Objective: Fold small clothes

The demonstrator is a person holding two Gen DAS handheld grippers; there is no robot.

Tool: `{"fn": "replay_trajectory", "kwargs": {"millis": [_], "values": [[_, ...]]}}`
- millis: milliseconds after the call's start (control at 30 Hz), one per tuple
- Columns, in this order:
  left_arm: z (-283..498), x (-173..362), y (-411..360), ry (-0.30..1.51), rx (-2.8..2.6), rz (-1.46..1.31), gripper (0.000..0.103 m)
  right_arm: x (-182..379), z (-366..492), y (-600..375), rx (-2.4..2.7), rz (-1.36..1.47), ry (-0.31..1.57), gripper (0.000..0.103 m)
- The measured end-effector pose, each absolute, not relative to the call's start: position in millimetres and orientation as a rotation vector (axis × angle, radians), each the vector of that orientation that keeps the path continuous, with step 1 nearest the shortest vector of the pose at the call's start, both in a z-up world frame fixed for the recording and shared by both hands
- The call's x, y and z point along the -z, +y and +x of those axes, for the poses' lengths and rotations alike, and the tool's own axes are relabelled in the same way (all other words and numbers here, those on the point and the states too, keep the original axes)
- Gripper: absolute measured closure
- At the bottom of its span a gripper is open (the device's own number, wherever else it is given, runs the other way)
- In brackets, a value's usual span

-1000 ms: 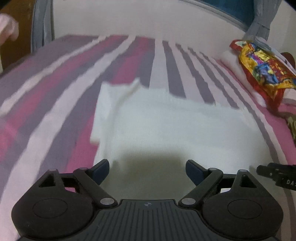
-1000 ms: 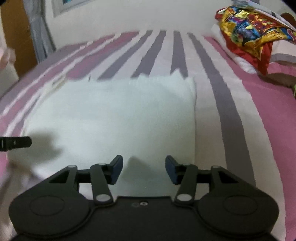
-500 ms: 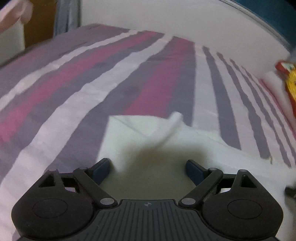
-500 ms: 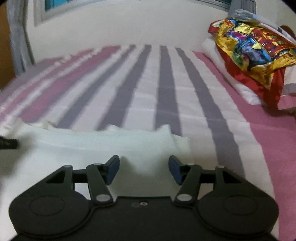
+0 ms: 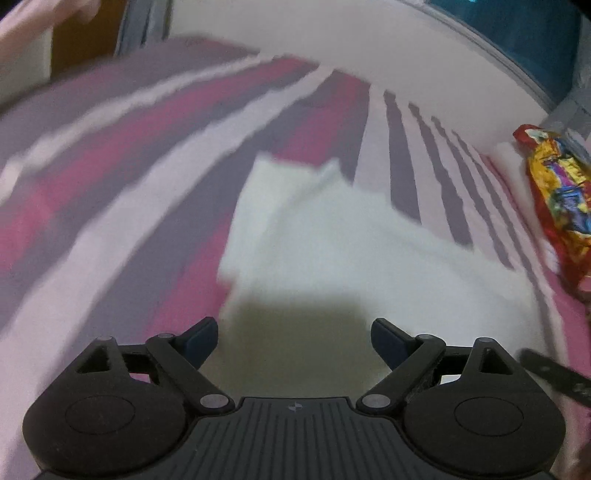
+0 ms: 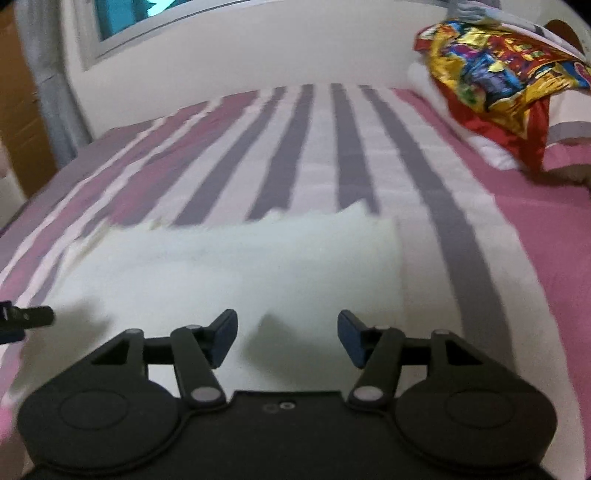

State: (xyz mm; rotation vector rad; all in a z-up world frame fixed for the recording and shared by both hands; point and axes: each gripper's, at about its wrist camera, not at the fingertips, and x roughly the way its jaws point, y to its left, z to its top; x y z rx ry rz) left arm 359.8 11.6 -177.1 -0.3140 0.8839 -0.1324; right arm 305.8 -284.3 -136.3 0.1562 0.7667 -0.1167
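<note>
A small white garment (image 5: 351, 240) lies flat on the striped bed, seen from its left side in the left wrist view and as a broad white rectangle (image 6: 240, 266) in the right wrist view. My left gripper (image 5: 293, 338) hovers over the garment's near left part, open wide, nothing between its fingers. My right gripper (image 6: 286, 338) hangs over the garment's near right part; its jaws are opening and hold nothing. A tip of each gripper shows in the other's view.
The bed (image 6: 461, 236) carries pink, purple and white stripes. A shiny red and gold bag (image 6: 495, 74) rests on a pillow at the right, also the bag (image 5: 557, 199) at the far right. A white wall and a window (image 6: 122, 18) stand behind.
Both views swung forward over the garment's far edge and back toward me. The right gripper's jaws have widened. The garment lies in the same place.
</note>
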Motion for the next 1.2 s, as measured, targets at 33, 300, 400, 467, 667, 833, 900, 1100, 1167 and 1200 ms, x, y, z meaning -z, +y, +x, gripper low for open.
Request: {"fn": "replay_trajectory", "kwargs": {"millis": [33, 300, 400, 467, 667, 833, 900, 1100, 1167, 1200], "values": [[347.3, 180.1, 15.3, 0.903, 0.126, -0.348, 0.014, 136.9, 298.8, -278.1, 0.098, 0.163, 0.779, 0.043], [288.8, 184.0, 26.1, 0.956, 0.122, -0.494, 0.014, 132.8, 248.2, -239.2, 0.069, 0.215, 0.812, 0.043], [276.6, 183.4, 22.6, 0.958, 0.116, -0.472, 0.014, 129.8, 228.0, -232.8, 0.062, 0.215, 0.819, 0.043], [271.3, 183.0, 24.5, 0.962, 0.117, -0.485, 0.014, 127.3, 215.2, -230.7, 0.067, 0.201, 0.815, 0.042], [256.3, 185.5, 31.5, 0.987, 0.095, -0.524, 0.014, 121.6, 189.2, -234.3, 0.082, 0.231, 0.812, 0.040], [255.4, 187.6, 31.7, 0.999, 0.087, -0.539, 0.014, 120.0, 179.5, -232.4, 0.081, 0.230, 0.812, 0.040], [256.7, 189.9, 31.8, 1.005, 0.080, -0.553, 0.014, 119.5, 178.6, -232.5, 0.079, 0.235, 0.811, 0.040], [263.5, 195.0, 29.5, 1.005, 0.073, -0.556, 0.014, 120.6, 181.3, -231.1, 0.078, 0.212, 0.810, 0.040], [268.0, 195.9, 30.4, 1.001, 0.068, -0.569, 0.014, 121.7, 184.3, -232.6, 0.087, 0.213, 0.806, 0.039], [271.1, 196.0, 30.7, 0.999, 0.063, -0.574, 0.014, 122.2, 186.1, -233.5, 0.090, 0.212, 0.805, 0.039]]}}
